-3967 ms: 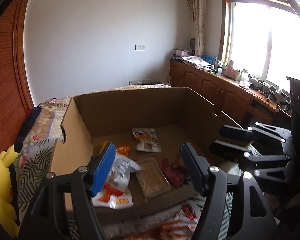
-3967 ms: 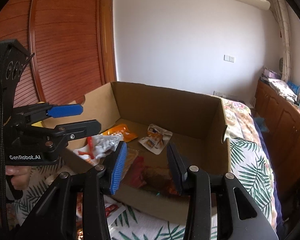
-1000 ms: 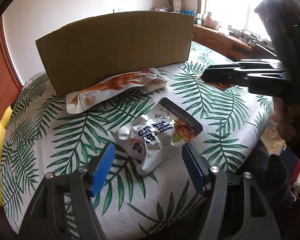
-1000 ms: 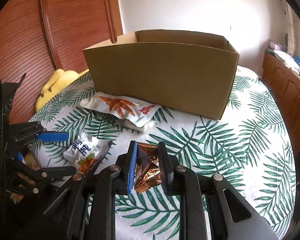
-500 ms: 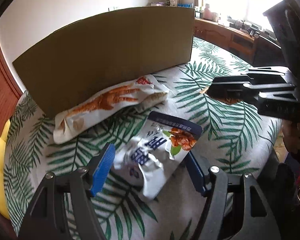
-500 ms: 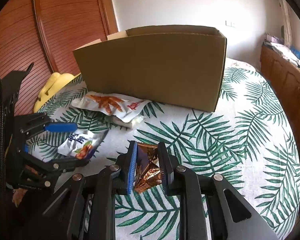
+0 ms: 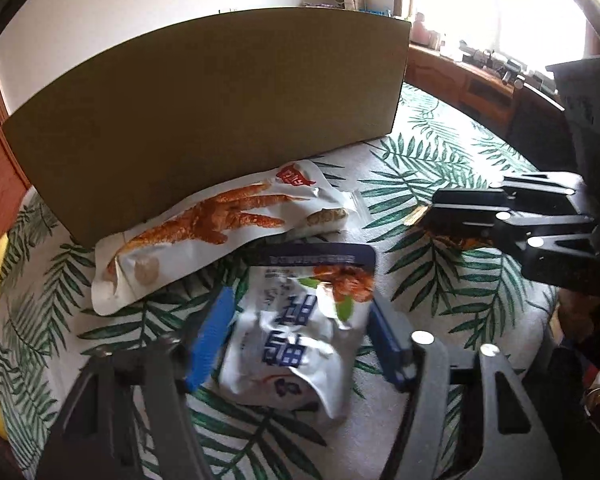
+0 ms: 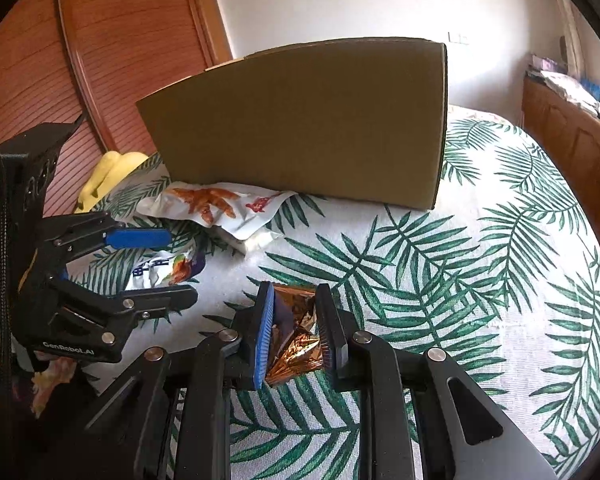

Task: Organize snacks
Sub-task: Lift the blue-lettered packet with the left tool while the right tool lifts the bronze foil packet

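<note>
A white snack bag [image 7: 296,344] with blue characters lies crumpled on the palm-leaf bedspread [image 8: 480,280]. My left gripper [image 7: 300,336] straddles it with its jaws closing; the blue pads [image 7: 212,332] sit at the bag's sides without clearly pressing it. From the right wrist view the same bag [image 8: 168,268] shows between the left gripper's [image 8: 180,266] fingers. My right gripper [image 8: 294,300] is shut on a copper foil packet [image 8: 296,340], held just above the bedspread. The cardboard box [image 7: 220,112] stands behind, its inside hidden.
A long white bag printed with chicken feet [image 7: 204,228] lies against the box's near wall, a small clear packet [image 7: 328,216] tucked under its right end. A yellow plush toy [image 8: 108,176] sits by the wooden wardrobe [image 8: 100,40]. A wooden cabinet [image 8: 572,140] runs along the right.
My left gripper has slid forward over the white bag, which now lies between its narrowing jaws. The right gripper keeps its hold on the foil packet and has sunk slightly.
</note>
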